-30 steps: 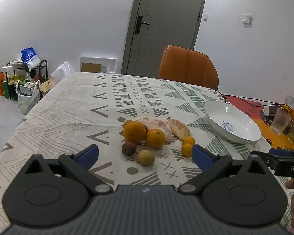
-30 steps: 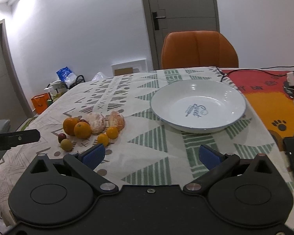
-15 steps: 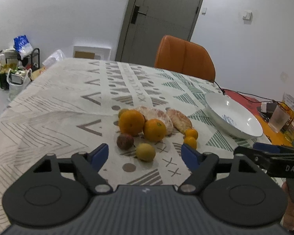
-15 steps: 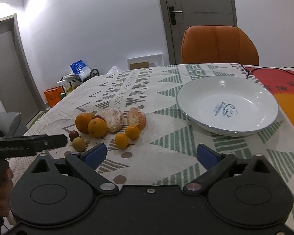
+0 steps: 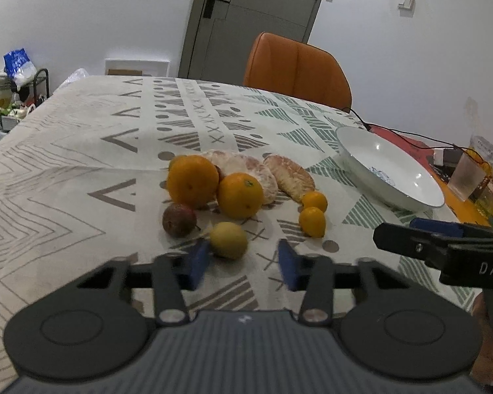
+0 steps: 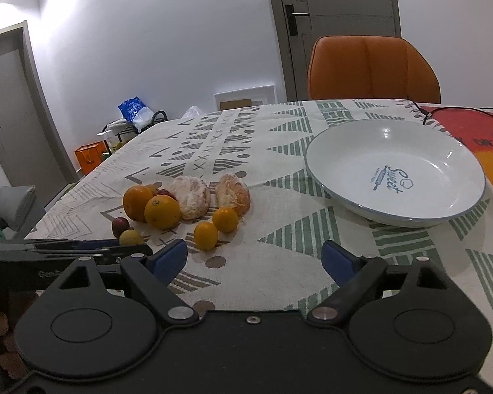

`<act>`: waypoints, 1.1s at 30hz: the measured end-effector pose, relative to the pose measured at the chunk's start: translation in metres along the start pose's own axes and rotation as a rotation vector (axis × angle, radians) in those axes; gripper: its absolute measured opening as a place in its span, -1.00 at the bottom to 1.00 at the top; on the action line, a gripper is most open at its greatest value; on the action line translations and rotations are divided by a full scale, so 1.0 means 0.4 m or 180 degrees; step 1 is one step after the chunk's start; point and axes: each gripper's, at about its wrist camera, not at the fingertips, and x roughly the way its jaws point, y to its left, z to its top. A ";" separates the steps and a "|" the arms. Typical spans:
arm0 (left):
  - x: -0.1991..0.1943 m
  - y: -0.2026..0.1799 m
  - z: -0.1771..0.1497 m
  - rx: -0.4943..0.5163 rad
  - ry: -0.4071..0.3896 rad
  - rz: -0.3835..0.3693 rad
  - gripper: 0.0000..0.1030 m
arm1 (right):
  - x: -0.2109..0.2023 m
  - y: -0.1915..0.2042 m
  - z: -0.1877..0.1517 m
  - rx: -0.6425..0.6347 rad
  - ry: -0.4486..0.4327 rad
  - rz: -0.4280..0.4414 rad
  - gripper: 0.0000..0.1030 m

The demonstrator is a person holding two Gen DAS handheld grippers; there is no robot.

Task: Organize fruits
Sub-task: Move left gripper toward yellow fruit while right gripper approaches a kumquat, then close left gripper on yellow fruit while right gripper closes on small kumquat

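**Left fingers closing near the yellow-green fruit**

The left gripper (image 5: 243,264) hangs low over the surface (image 5: 82,164), its fingers closing; the small yellow-green fruit (image 5: 228,239) sits just ahead of the left pad, not pressed. Behind it lie a dark red fruit (image 5: 179,220), two oranges (image 5: 192,180), two peeled citrus pieces (image 5: 292,177) and two kumquats (image 5: 312,221). The right gripper (image 6: 254,259) is narrowing too, nothing between its fingers. The white plate (image 6: 345,190), at the right, holds no fruit.
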 end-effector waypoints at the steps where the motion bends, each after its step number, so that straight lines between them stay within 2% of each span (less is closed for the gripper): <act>1: 0.001 0.000 0.000 0.0012 0.0000 0.0005 -0.53 | 0.003 0.001 0.000 -0.0001 0.0004 0.0002 0.72; 5: -0.016 0.010 0.004 -0.0022 -0.0038 -0.0077 -0.55 | 0.014 0.006 0.001 -0.0001 0.0019 0.0023 0.70; 9: -0.048 0.012 0.014 0.0020 -0.0149 -0.0089 -0.59 | 0.028 0.016 0.004 -0.0041 0.0052 0.0065 0.56; 11: -0.061 0.019 0.019 0.0001 -0.0193 -0.0083 -0.75 | 0.036 0.023 0.006 -0.0057 0.0065 0.0084 0.53; 19: -0.084 0.060 0.027 -0.0110 -0.0271 0.0000 -0.81 | 0.072 0.048 0.017 -0.0112 0.0108 0.0138 0.39; 23: -0.081 0.073 0.027 -0.0164 -0.0215 0.0011 -0.81 | 0.088 0.056 0.016 -0.0129 0.0171 0.0153 0.30; 26: -0.080 0.078 0.024 -0.0226 -0.0166 0.0021 -0.79 | 0.098 0.058 0.013 -0.0140 0.0217 0.0185 0.11; 27: -0.082 0.079 0.022 -0.0235 -0.0161 0.0025 -0.74 | 0.103 0.057 0.012 -0.0132 0.0227 0.0185 0.09; 33: -0.092 0.091 0.019 -0.0311 -0.0109 0.0065 -0.72 | 0.118 0.057 0.011 -0.0108 0.0232 0.0205 0.05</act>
